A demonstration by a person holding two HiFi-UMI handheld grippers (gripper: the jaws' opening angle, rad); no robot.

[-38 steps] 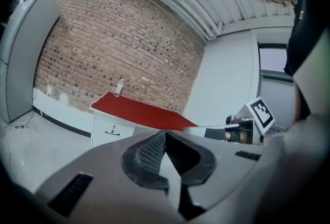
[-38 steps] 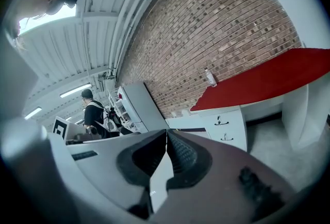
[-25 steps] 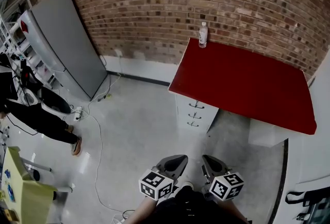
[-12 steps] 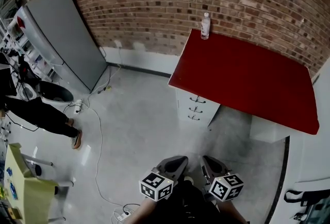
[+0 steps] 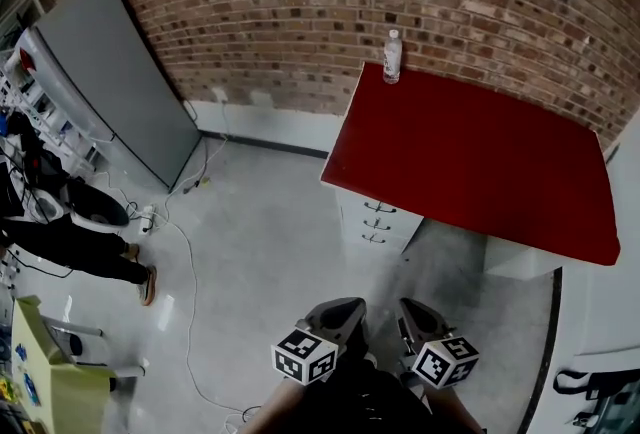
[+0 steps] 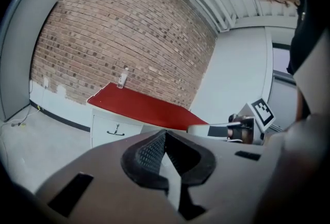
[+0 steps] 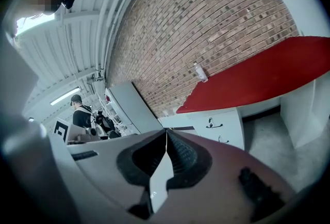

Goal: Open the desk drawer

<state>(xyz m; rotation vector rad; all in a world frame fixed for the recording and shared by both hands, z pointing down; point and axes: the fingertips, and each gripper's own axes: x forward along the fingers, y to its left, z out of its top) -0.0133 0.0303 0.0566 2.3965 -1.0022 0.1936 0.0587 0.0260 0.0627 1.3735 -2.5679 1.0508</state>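
A red-topped desk (image 5: 480,162) stands against the brick wall, with a white drawer unit (image 5: 378,220) under its left end. The unit has three closed drawers with dark handles (image 5: 379,209). My left gripper (image 5: 345,310) and right gripper (image 5: 408,312) hang side by side at the bottom of the head view, well short of the desk, both shut and empty. In the left gripper view my left gripper (image 6: 165,132) points toward the drawer unit (image 6: 114,129). In the right gripper view the drawer unit (image 7: 214,126) lies beyond my right gripper (image 7: 167,132).
A clear bottle (image 5: 392,56) stands on the desk's far left corner. A grey cabinet (image 5: 110,82) leans along the wall at left. A cable (image 5: 190,282) runs over the pale floor. A person (image 5: 70,242) stands at the far left beside shelves.
The desk and floor have shifted slightly in the head view as I move. Both grippers stay shut and close together.
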